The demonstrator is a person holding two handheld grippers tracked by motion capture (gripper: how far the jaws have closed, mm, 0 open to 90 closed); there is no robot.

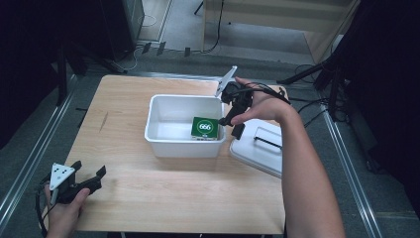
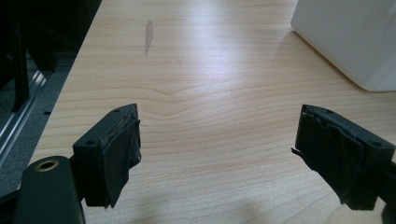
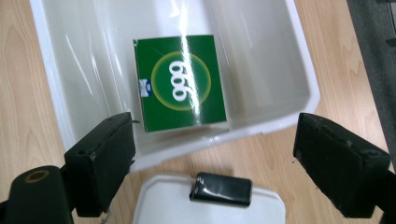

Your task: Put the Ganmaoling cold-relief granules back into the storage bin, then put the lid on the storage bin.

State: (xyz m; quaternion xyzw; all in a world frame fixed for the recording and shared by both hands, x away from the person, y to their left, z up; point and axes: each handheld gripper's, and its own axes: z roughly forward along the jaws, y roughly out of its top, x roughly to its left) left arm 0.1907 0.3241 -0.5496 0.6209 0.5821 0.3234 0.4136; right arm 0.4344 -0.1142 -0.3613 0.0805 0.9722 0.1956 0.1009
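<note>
I find the green box (image 1: pixel 205 128) lying flat inside the white bin (image 1: pixel 163 134) (near-right corner). My right gripper (image 1: pixel 233 119) hangs above it, jaws apart; left gripper (image 1: pixel 91 179) is empty, jaws wide.

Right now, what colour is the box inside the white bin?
Green box with white digits in a yellow ring, clearest in the right gripper view.

You are working on a table (image 1: pixel 148 198) of pale wood with a smooth, slightly shiny grain. The white tub (image 3: pixel 299 93) is looking like glossy plastic, and so is its lid (image 3: pixel 159 205). The green box (image 3: pixel 180 81) is reflecting light like glossy printed card. The jaw pads are looking matt and rough.
</note>
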